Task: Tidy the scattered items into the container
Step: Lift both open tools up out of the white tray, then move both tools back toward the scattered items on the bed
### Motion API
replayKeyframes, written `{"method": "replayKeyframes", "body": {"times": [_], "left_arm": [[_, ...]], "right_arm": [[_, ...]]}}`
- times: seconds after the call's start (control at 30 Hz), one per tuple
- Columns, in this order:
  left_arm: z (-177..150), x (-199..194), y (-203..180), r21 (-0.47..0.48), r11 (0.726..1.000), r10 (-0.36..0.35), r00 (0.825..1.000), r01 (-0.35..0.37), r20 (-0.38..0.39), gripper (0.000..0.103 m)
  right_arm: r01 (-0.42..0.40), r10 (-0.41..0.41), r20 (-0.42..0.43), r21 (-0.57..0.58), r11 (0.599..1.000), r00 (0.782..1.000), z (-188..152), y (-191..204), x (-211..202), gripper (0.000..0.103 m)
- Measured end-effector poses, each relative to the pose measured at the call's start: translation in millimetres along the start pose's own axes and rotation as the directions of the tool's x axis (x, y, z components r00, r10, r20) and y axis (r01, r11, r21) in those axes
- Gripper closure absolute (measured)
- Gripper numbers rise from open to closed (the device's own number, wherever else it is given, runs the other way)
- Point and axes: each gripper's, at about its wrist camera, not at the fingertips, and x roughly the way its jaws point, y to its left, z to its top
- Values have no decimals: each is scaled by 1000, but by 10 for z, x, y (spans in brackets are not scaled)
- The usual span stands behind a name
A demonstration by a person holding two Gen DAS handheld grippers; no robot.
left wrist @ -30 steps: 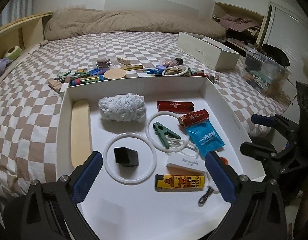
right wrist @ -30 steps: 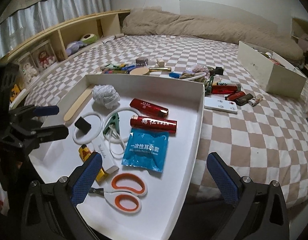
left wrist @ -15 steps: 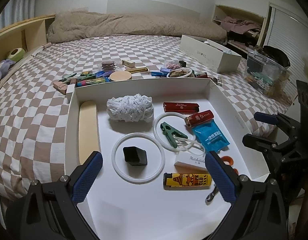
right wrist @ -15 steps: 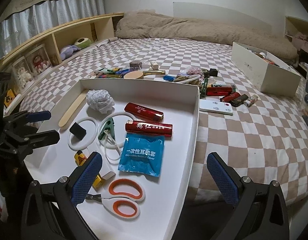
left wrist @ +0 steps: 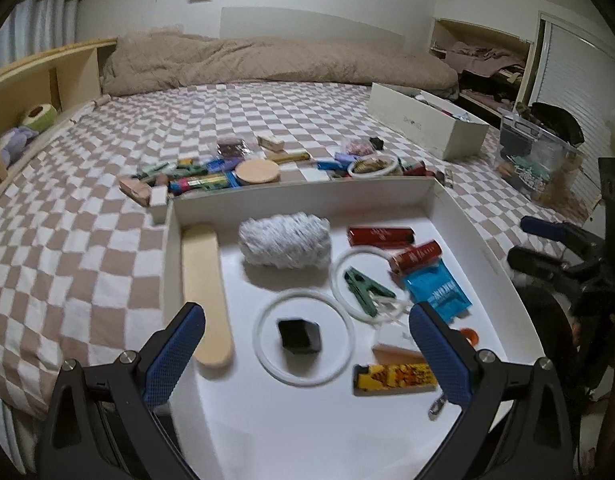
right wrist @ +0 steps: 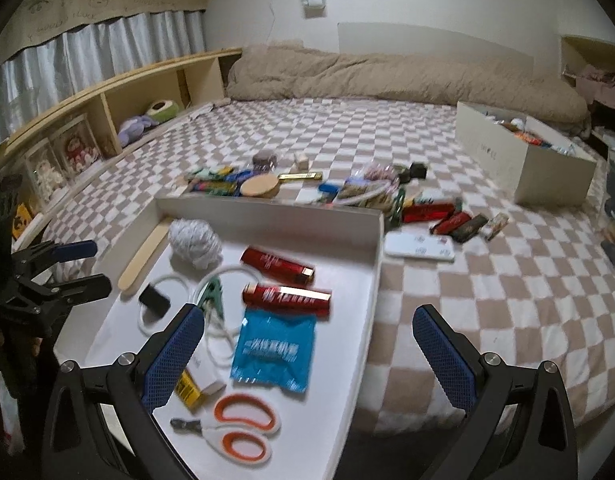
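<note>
Now | I've lifted both hand-held grippers, left (left wrist: 305, 346) and right (right wrist: 307, 344), wide open, empty | white tray (right wrist: 371, 280) half-filled | clutter beyond tray's far wall (left wrist: 267, 172) next

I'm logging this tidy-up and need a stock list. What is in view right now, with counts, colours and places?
Tray: 1, white, near bed edge.
Yarn ball: 1, white, in tray.
Wooden stick: 1, pale, tray's left side.
Tubes: 2, red, in tray.
Packet: 1, blue, in tray.
Clothespin: 1, green, in tray.
Rings: 2, white, in tray.
Scissors: 1, orange-handled, tray's near end.
Lighter: 1, yellow, in tray.
Loose clutter: many, mixed, on bed beyond tray.
Long box: 1, cream, far right.
Left tongs: open, over tray.
Right tongs: open, over tray's right wall.
</note>
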Motion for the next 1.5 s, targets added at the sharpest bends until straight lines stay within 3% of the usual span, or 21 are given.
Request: {"method": "replayKeyframes", "body": {"times": [0.37,0.8,1.03,1.33,1.5], "left_arm": [[258,-178,422,-75,996,64,993,-56,96,0],[321,-183,1051,-166,972,183,979,-167,88,0],[243,-71,1311,-182,960,219,975,-211,26,0],[295,251,1745,-252,950,164,981,-186,-107,0],[387,532,1901,-227,952,160,967,-203,-196,0]], "right_arm": [[52,-58,66,83,995,996,235,-384,-73,0],[163,-182,55,254,953,982,180,-1053,-136,0],[242,-243,-30,265,933,970,129,-1320,51,0],[245,-213,-156,228,942,964,98,-1430,479,0],[253,-200,-238,218,943,951,50,-1470,721,0]]}}
